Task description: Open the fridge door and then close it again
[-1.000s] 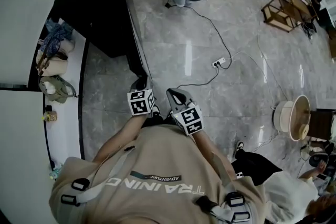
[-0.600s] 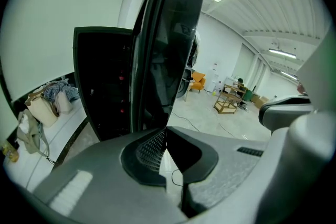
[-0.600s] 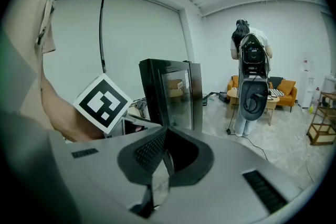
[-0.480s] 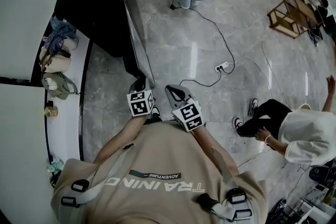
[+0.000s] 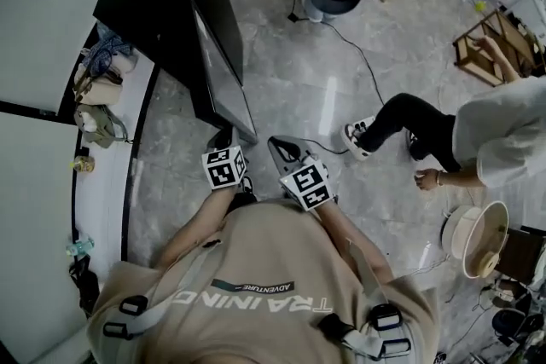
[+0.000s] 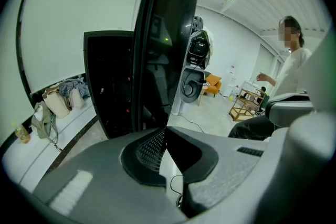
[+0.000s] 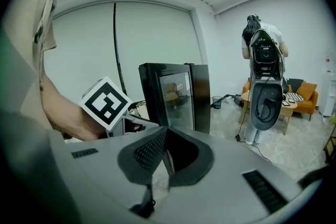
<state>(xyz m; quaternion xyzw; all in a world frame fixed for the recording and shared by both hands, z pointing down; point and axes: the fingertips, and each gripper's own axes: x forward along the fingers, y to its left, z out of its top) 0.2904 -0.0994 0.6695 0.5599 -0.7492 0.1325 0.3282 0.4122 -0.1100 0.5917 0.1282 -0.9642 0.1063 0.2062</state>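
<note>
1 black upright fridge (image 5: pixel 153 0), on floor at left. Its dark glass door (image 5: pixel 220 64): ajar, free edge just ahead of left gripper (image 5: pixel 227 138). Left gripper: jaws together, empty. Right gripper (image 5: pixel 287 153): jaws together, empty, beside it.

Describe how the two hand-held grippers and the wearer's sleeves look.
Both the left hand-held gripper and right hand-held gripper have grey plastic bodies, dark textured inner faces and a white cube with black square markers. The person wears a beige short-sleeved shirt.
</note>
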